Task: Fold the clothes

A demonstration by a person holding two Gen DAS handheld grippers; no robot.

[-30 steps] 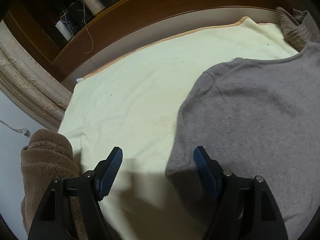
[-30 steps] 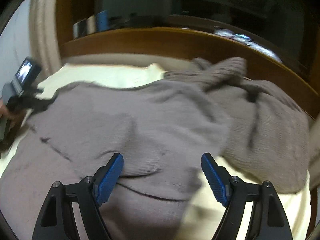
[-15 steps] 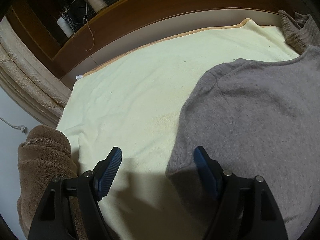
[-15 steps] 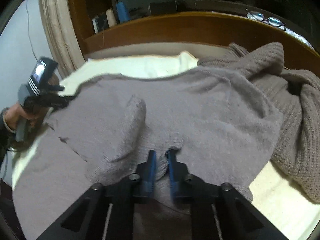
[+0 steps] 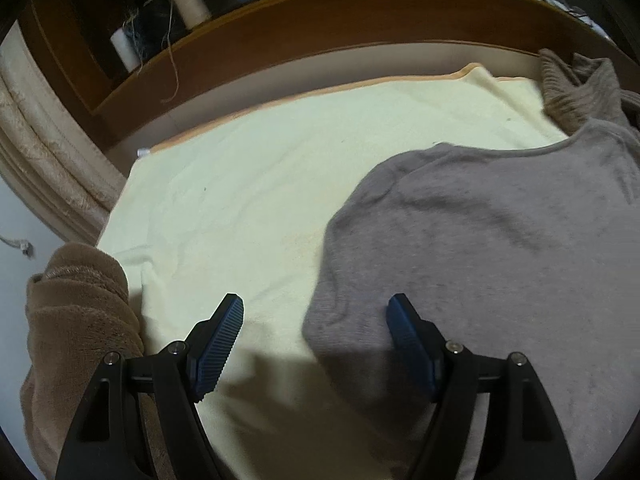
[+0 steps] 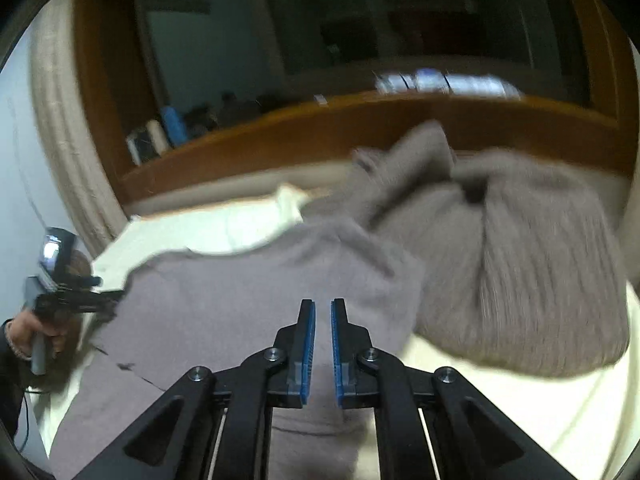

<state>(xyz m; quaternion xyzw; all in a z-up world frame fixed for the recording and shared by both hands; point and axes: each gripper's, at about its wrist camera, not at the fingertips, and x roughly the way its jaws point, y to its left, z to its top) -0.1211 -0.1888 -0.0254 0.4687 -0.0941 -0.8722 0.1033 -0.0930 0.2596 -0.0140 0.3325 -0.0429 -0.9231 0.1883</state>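
A grey sweater (image 5: 500, 256) lies spread on a pale yellow blanket (image 5: 248, 200). My left gripper (image 5: 316, 320) is open and low over the sweater's left edge, its right finger above the fabric and its left above the blanket. In the right wrist view the same sweater (image 6: 224, 304) lies flat below my right gripper (image 6: 322, 320). Its jaws are nearly closed with a narrow gap, and I see no cloth between the pads. The left gripper (image 6: 96, 300) shows at the far left, held in a hand.
A ribbed taupe knit (image 6: 532, 280) is heaped at the back right, also seen in the left wrist view (image 5: 576, 88). A brown fleece item (image 5: 76, 320) lies at the blanket's left edge. A wooden headboard ledge (image 5: 320, 28) with thread spools (image 5: 190, 0) runs behind.
My right gripper closed on the sweater half a second ago; now it is raised, with the sweater lying flatter beneath it. The left gripper has stayed open and almost still.
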